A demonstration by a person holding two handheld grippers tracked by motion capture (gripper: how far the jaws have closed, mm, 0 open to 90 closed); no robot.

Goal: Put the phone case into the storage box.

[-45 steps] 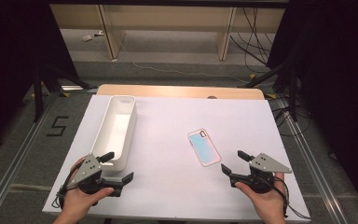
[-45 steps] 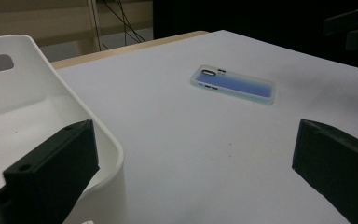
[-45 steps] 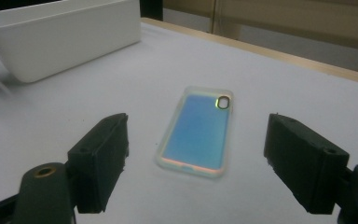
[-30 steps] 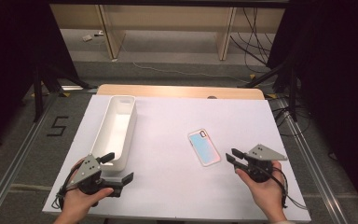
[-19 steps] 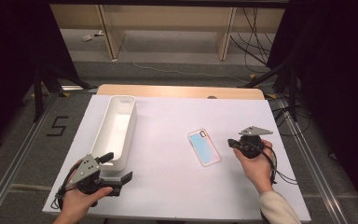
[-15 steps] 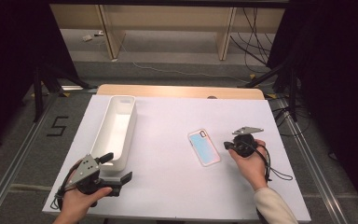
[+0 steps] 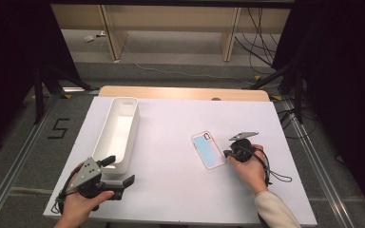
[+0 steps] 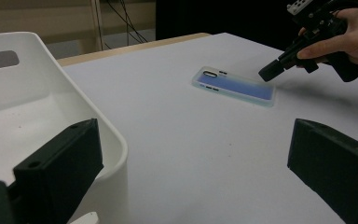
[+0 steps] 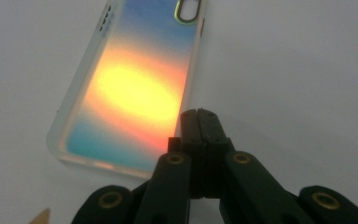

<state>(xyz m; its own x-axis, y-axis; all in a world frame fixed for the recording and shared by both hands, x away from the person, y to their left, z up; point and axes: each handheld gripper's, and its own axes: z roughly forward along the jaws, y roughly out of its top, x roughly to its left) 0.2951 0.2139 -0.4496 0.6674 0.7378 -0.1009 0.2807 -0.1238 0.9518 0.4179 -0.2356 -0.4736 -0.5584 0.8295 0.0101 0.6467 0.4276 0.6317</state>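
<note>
A phone case (image 7: 208, 149) with a blue, iridescent back lies flat on the white table, right of centre. My right gripper (image 7: 226, 153) is shut with nothing between its jaws. Its tip points down at the table just beside the case's right long edge, near the lower end. In the right gripper view the shut jaws (image 9: 199, 114) sit right next to the case (image 9: 135, 88), which glows orange and blue. The left gripper view shows the case (image 8: 235, 86) with the right gripper (image 8: 266, 74) hovering at its end. My left gripper (image 7: 120, 170) stands open near the front left.
A long white bin (image 7: 134, 133) runs front to back on the left, its near end beside my left gripper, and its rim (image 8: 107, 135) shows by the left jaw. A wooden strip (image 7: 180, 92) marks the table's far edge. A cable (image 7: 278, 178) trails from the right gripper.
My right hand has moved forward and left from the front right to the phone case and tipped its gripper down, with the jaws closing. The left gripper has stayed put.
</note>
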